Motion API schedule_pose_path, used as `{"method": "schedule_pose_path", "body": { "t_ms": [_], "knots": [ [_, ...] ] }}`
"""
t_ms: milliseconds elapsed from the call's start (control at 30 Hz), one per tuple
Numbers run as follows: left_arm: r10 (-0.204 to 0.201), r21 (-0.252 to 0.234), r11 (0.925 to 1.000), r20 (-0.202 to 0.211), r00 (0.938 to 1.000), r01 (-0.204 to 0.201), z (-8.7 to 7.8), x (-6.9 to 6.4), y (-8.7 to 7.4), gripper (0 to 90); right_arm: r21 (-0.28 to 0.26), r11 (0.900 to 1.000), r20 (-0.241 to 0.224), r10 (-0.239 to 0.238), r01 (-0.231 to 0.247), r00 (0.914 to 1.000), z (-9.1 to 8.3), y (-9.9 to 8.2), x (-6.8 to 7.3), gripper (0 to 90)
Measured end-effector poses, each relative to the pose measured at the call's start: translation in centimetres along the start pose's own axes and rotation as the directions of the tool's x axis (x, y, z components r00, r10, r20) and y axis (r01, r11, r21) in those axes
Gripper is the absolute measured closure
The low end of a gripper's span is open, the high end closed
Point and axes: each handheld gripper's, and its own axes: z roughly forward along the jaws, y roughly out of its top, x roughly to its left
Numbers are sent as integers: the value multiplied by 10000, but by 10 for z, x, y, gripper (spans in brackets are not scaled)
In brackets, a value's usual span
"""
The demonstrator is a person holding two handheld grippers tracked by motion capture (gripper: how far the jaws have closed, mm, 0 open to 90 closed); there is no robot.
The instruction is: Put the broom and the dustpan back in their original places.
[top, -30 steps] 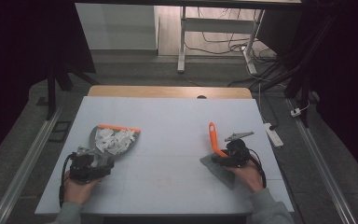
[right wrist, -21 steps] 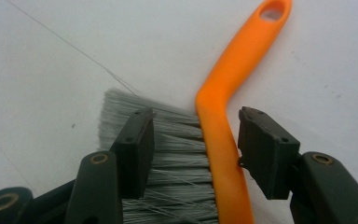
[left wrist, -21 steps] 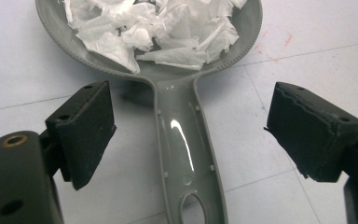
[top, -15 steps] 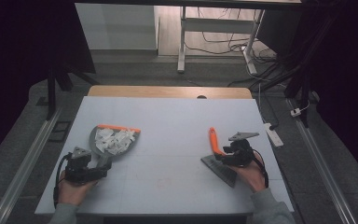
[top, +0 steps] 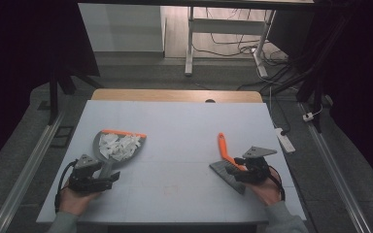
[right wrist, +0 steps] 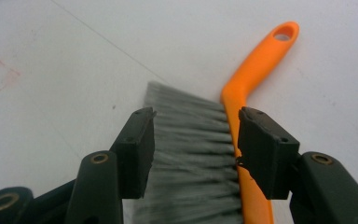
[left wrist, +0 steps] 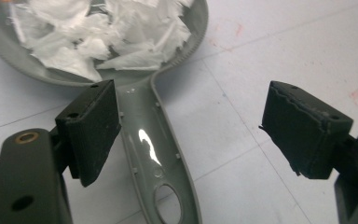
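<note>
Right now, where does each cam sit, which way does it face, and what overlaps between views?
High view: above the person's side, looking forward and down on the table; forearms, left gripper, right gripper.
Left gripper view: along its open jaws at the dustpan holding paper scraps.
Right gripper view: along its jaws, standing either side of the brush lying on the table.
Shared: dustpan in the high and left gripper views, brush in the high and right gripper views.

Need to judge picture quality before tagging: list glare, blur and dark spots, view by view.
High view: table evenly lit, surroundings almost black, soft overall. Left gripper view: bright glare streak on the dustpan handle; the paper scraps are washed out white; jaws sharp. Right gripper view: brush handle and bristles crisp near the jaws, table slightly soft beyond.
</note>
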Motion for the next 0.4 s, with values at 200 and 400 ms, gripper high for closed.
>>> {"method": "schedule_pose_path", "body": {
  "t_ms": [200, 400],
  "knots": [
    [383, -60, 9993, 396, 9985, -381, 1, -4, 0, 201, -200, 9998, 75, 66, -64, 10000, -10, -11, 0, 464],
    [535, -95, 9985, 557, 9970, -531, 2, -4, 0, 204, -488, 9986, -14, -216, 215, 9998, -15, -15, 6, 465]
  ]
}}
